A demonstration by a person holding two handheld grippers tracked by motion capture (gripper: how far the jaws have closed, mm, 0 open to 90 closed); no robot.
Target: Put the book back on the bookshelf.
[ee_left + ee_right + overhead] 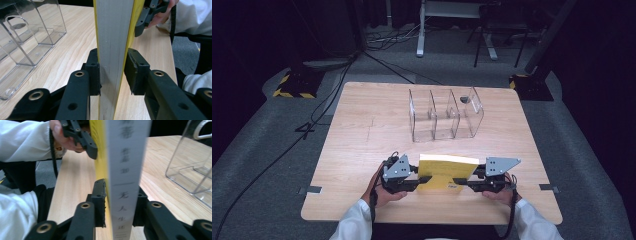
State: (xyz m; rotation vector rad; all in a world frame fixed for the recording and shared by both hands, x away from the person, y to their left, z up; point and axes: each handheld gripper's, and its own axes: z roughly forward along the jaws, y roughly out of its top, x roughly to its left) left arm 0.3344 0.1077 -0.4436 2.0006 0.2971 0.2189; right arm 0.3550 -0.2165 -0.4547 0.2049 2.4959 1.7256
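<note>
I have the yellow book (445, 172) standing on edge near my side of the worktop (362, 130), one end in each pair of tongs. My left tongs (418, 181) are closed most of the way around the page edge: in the left gripper view the left pad sits against the yellow cover, while the right pad (133, 71) looks just shy of the other cover, so I judge that grip as light. My right tongs (460, 181) clamp the spine end, where printed characters run down the white spine (124, 177); both pads press on it.

The clear three-slot organiser (445, 114) stands farther back, well apart from the book, open at the top, with something small and dark in its right compartment (464, 99) that I cannot make out.

To do this well, I want equal pressure on both ends before I lift, so the book does not swing or fan open. I would firm up the left side first, then raise both hands together, keep the book upright and level, and line its lower edge up with a slot before lowering
</note>
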